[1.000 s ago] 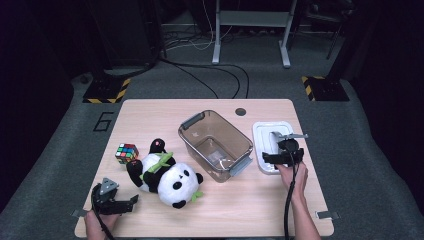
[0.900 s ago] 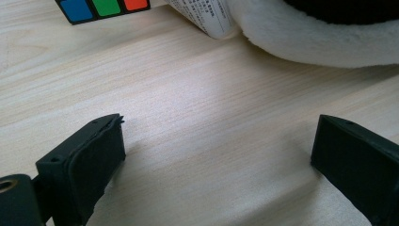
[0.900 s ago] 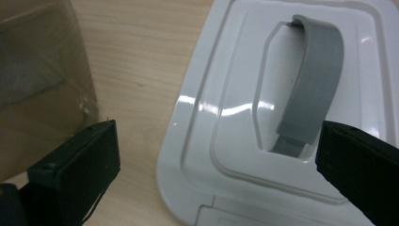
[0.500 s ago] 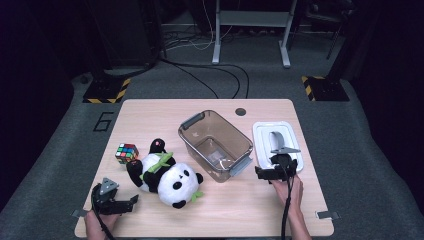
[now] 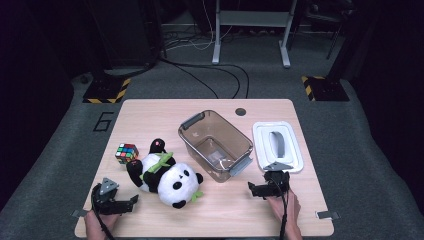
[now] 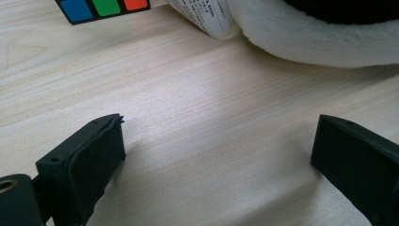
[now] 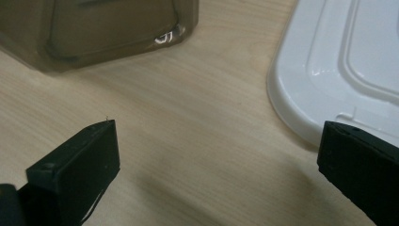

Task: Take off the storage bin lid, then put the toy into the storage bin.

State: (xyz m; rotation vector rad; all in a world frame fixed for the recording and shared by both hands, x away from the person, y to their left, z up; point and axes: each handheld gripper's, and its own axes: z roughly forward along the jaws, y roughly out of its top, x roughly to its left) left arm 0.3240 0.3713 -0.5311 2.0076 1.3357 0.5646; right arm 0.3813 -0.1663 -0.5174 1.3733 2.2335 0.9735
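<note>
White plastic, the lid (image 5: pixel 278 145) lies flat on the surface (image 5: pixel 150 112), just right of the brown bin (image 5: pixel 215 145). The right gripper (image 5: pixel 262 189) rests near its front edge, jaws wide apart and empty. The left gripper (image 5: pixel 122 205) also stands wide and holds nothing, near the plush panda (image 5: pixel 167 175). I judge the filling not yet begun; next the panda needs a grasp.
</note>
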